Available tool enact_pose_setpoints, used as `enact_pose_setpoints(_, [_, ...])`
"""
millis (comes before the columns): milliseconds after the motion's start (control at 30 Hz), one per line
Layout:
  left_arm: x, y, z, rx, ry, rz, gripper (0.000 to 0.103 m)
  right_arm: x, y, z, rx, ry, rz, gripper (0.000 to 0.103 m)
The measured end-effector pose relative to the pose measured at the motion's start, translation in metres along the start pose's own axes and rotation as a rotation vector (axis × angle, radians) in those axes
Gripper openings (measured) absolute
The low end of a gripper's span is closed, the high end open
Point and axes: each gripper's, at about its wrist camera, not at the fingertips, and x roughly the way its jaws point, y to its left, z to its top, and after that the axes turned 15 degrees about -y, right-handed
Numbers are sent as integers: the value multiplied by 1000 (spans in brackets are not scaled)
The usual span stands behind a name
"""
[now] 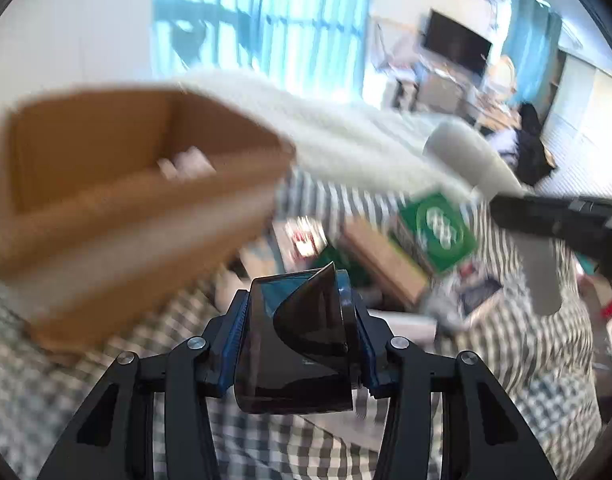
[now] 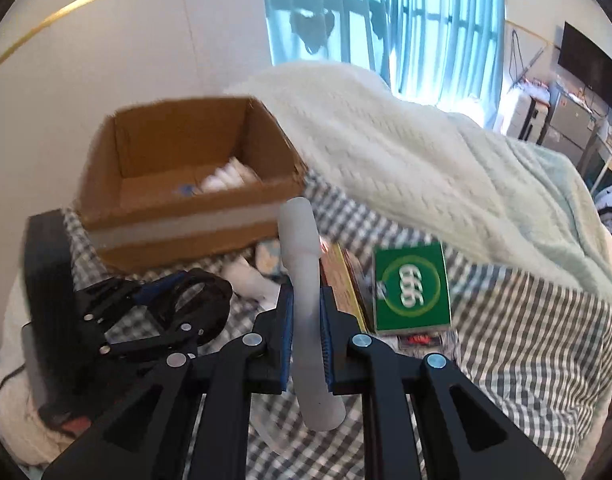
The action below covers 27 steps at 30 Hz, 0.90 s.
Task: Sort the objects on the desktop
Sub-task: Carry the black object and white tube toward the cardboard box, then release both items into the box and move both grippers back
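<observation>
My left gripper [image 1: 302,300] is shut on a dark glossy object [image 1: 294,344] with a curved black shell, held above the checked cloth. In the right wrist view that left gripper [image 2: 186,292] shows at lower left, in front of an open cardboard box [image 2: 178,228]. My right gripper [image 2: 307,312] is shut on a translucent white tube-like object [image 2: 300,240] that sticks up past the pads. The left wrist view shows the right gripper [image 1: 517,212] and this white object [image 1: 465,156] at the right. The cardboard box [image 1: 106,216] is blurred at the left.
White items [image 2: 226,178] lie inside the box. A green packet [image 2: 411,288] marked 666 lies on the checked cloth [image 2: 525,340] beside a flat brown box [image 2: 341,280] and small clutter. A pale knitted blanket [image 2: 405,152] rises behind. The green packet [image 1: 437,228] also shows in the left wrist view.
</observation>
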Motion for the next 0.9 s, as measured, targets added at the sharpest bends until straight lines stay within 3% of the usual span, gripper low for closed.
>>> enact_pose_setpoints(167, [-32,31,69,-50,-124,33,48,-1,20,51,-2,-63,62,12])
enact_pose_setpoints(333, [-8,90,113,-122,-109,177,48,47,45,97,25,-88,147,15])
enact_pose_setpoints(467, [15,126,124,-130,-93,218,49,104,56,114,77,-62,199,16])
enact_pose_setpoints(500, [19,129,124,-122,-93,217,56,113,56,117,93,-73,212,28])
enact_pose_setpoints(533, [24,130,124,-112,-95,217,75,119,57,118,107,-92,229,43])
enact_pose_setpoints(567, [26,131,122,-100,-94,230,89,125,56,119,121,-118,221,78])
enact_pose_setpoints(600, [27,132,120,-90,-100,258,103,126,55,119,131,-136,190,93])
enact_pose_setpoints(633, [26,132,118,-87,-119,283,103,122,49,117,154,-169,132,93])
enact_pose_setpoints(700, [20,133,112,-86,-137,281,103,111,34,113,186,-198,104,93])
enact_pose_setpoints(900, [-10,118,113,-132,-179,167,103,35,-27,91,214,-293,-49,93])
